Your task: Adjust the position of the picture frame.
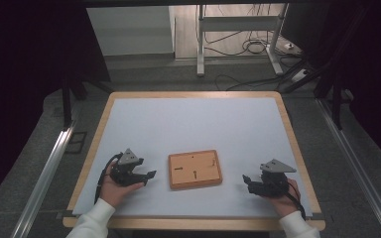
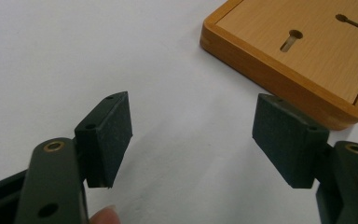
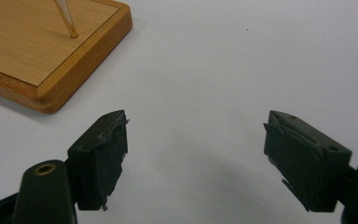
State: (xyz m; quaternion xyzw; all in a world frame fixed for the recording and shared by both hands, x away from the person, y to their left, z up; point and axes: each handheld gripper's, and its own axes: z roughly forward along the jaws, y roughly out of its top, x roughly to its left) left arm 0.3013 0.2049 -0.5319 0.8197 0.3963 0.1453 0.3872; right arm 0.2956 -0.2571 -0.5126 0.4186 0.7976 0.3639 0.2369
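A small wooden board [image 1: 194, 169] with a raised rim and a few dark slots lies on the white table top [image 1: 193, 124], near the front middle. My left gripper [image 1: 148, 177] rests left of it, held by a hand, jaws pointing toward the board. In the left gripper view its jaws [image 2: 193, 121] stand wide apart over bare table, with the board's corner [image 2: 279, 70] and a keyhole slot [image 2: 290, 39] just beyond. My right gripper [image 1: 248, 182] rests right of the board. Its jaws [image 3: 196, 126] are open and hold nothing; the board [image 3: 37, 56] with a thin upright pin [image 3: 67, 18] lies beyond them.
The table has a wooden rim [image 1: 290, 134]. Metal rails [image 1: 44, 173] run along both sides. Behind the table stand a metal frame [image 1: 201, 44] and loose cables [image 1: 248, 47] on the floor. Dark curtains flank the scene.
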